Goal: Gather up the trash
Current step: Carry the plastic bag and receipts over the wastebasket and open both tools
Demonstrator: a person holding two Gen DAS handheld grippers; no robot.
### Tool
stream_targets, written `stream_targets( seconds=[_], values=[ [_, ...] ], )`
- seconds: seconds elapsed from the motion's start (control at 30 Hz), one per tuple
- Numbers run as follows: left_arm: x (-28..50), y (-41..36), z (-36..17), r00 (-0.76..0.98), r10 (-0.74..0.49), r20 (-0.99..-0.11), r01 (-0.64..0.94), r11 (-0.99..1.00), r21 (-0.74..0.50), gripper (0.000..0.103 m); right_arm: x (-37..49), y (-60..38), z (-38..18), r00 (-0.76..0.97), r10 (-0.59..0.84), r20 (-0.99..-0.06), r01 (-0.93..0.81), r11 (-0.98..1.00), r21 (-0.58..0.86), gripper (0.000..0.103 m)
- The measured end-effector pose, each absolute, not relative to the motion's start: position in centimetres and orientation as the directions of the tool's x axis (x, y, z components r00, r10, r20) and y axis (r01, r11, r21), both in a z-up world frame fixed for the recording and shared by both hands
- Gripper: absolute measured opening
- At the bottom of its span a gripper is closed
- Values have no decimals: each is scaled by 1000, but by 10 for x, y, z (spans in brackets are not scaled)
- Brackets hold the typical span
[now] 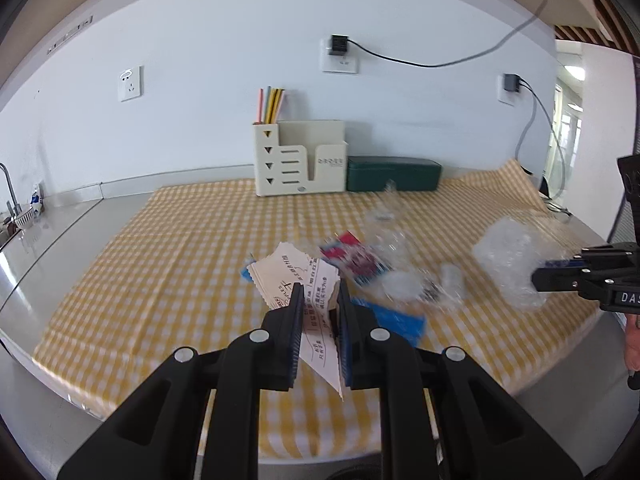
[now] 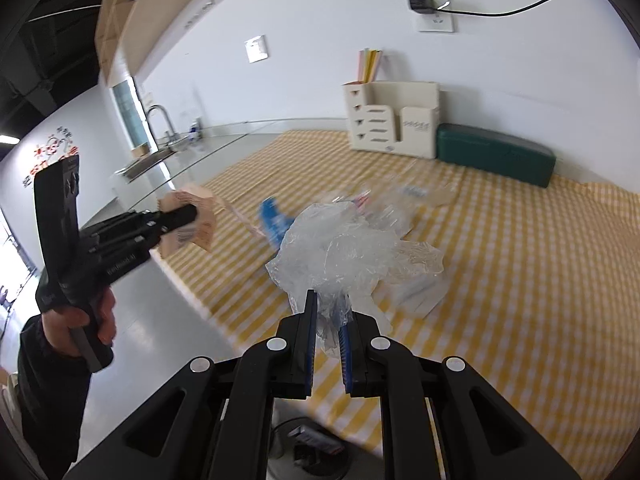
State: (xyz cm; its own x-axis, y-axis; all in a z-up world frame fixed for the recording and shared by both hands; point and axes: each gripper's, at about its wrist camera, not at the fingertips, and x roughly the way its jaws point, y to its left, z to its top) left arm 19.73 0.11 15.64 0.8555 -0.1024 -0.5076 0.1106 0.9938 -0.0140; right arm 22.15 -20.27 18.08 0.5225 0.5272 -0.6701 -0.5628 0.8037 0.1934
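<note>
A yellow-checked tablecloth [image 1: 132, 264] carries a cream desk organiser [image 1: 299, 158] holding upright coloured sticks [image 1: 272, 105]. In front of it, crumpled clear plastic [image 2: 340, 256] is clamped by the right gripper [image 2: 328, 320]; a serrated paper wrapper [image 1: 296, 280], long axis pointing away, is clamped by the left gripper [image 1: 320, 300].

Printed paper wrapper [image 1: 298, 280], zigzag-edged and folded, hangs pinched above the checked cloth; crumpled clear plastic bag [image 2: 340, 248] is pinched too. Blue packet [image 1: 394, 320], red packet [image 1: 346, 256] (blurred) lie on the cloth.
</note>
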Motion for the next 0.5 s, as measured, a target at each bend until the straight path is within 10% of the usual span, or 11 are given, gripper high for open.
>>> stream_targets(
  seconds=[0.5],
  values=[
    [70, -18, 35, 742, -245, -624, 230, 967, -106, 17, 67, -180, 77, 431, 570, -700, -529, 788, 315, 14]
  ],
)
